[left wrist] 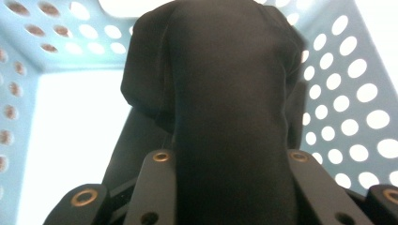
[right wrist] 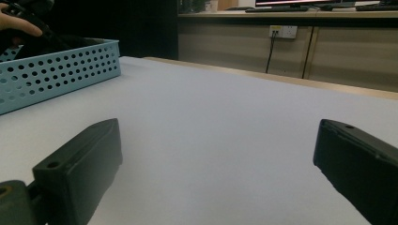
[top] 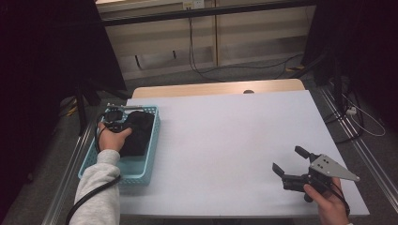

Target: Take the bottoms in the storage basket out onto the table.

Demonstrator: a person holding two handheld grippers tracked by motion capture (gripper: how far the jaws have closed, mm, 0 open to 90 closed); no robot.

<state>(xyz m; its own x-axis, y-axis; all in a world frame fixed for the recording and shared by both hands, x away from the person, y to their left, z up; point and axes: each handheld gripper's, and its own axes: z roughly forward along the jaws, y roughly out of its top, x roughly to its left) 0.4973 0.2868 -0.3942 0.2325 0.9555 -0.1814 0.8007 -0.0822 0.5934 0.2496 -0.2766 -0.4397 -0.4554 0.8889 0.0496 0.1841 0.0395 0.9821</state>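
A black cloth (top: 139, 135) lies bunched in a light blue perforated basket (top: 153, 140) at the table's left edge. My left gripper (top: 117, 124) reaches down into the basket, held by a hand in a grey sleeve. In the left gripper view the black cloth (left wrist: 230, 93) rises as a thick fold between the two jaws, which press on it from both sides, with the basket wall (left wrist: 338, 93) behind. My right gripper (top: 288, 159) rests low over the table's near right corner, open, with nothing between its jaws (right wrist: 216, 140).
The white table top (top: 225, 140) stretches between the basket and the right gripper. In the right gripper view the basket (right wrist: 61, 75) stands far to the left. Beyond the table are a wooden strip, cables on the floor and dark stands at both sides.
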